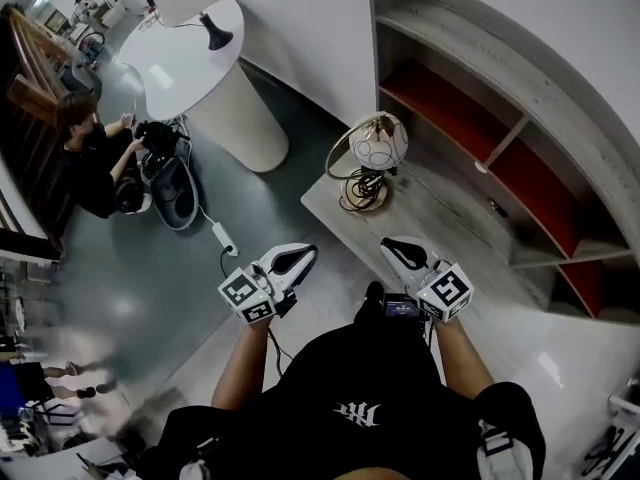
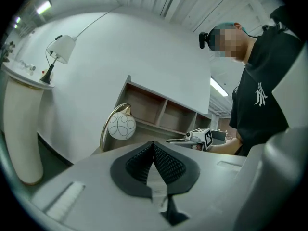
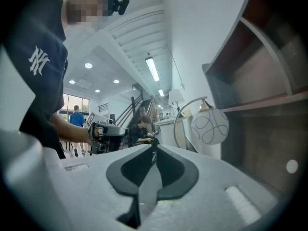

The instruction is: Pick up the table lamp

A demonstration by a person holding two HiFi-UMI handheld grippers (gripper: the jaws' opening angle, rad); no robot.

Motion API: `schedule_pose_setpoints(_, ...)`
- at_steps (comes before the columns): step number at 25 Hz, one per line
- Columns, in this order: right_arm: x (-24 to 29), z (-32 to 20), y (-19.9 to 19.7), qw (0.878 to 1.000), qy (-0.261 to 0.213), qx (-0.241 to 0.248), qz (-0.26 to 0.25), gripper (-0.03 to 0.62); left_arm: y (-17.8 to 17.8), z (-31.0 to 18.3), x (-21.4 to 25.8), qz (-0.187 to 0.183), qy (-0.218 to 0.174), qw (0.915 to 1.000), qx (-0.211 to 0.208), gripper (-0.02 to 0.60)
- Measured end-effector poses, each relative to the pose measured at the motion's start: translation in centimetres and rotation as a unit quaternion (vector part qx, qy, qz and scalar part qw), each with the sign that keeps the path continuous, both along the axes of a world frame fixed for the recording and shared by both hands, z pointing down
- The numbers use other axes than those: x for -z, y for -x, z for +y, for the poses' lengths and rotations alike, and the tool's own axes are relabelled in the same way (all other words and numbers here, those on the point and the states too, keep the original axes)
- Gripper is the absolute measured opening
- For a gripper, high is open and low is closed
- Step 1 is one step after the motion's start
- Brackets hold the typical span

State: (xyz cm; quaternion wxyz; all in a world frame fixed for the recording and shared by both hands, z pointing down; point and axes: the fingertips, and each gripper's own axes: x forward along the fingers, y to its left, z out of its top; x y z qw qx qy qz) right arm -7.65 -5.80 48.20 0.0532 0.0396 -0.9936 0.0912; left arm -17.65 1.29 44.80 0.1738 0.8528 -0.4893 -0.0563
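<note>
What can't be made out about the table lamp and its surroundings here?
Table lamp base: hidden in the gripper views behind the left gripper and the right gripper. In the head view it is only a dark tangle.
Shelf unit, right-hand end: cut off by the head view's edge.
What the crouching person handles: too small and dark in the head view.

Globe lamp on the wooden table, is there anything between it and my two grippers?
Nothing visible stands in the way. The lamp sits alone near the corner of the table, and the left gripper and right gripper are both empty and short of it.
</note>
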Motion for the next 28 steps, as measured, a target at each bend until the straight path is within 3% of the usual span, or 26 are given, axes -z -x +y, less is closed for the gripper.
schedule_pose_setpoints(6, -3.7, -4.7, 2.1, 0.999, -0.011, -0.034, 0.039, 0.061, 3.3, -5.1, -0.2, -0.035, 0.005, 0.9992, 0.019, -0.008)
schedule_pose_setpoints(15, -8.4, -10.1, 4.6, 0.992, -0.05, -0.087, 0.073, 0.096, 6.0, -12.1, 1.8, -0.084, -0.008, 0.9964, 0.002, 0.07)
schedule_pose_setpoints(19, -10.5, -11.5, 6.3, 0.988, -0.069, -0.101, 0.092, 0.11, 6.4, -14.9, 2.8, -0.103, -0.011, 0.9942, -0.029, 0.102)
schedule_pose_setpoints(23, -12.0, -12.9, 6.9, 0.986, -0.058, -0.123, 0.099, 0.112, 5.9, -17.5, 3.4, -0.138, -0.003, 0.9885, -0.062, 0.151)
schedule_pose_setpoints(28, -12.4, -14.0, 7.2, 0.984, -0.048, -0.143, 0.095, 0.112, 5.2, -20.2, 3.2, -0.171, 0.002, 0.9802, -0.099, 0.159)
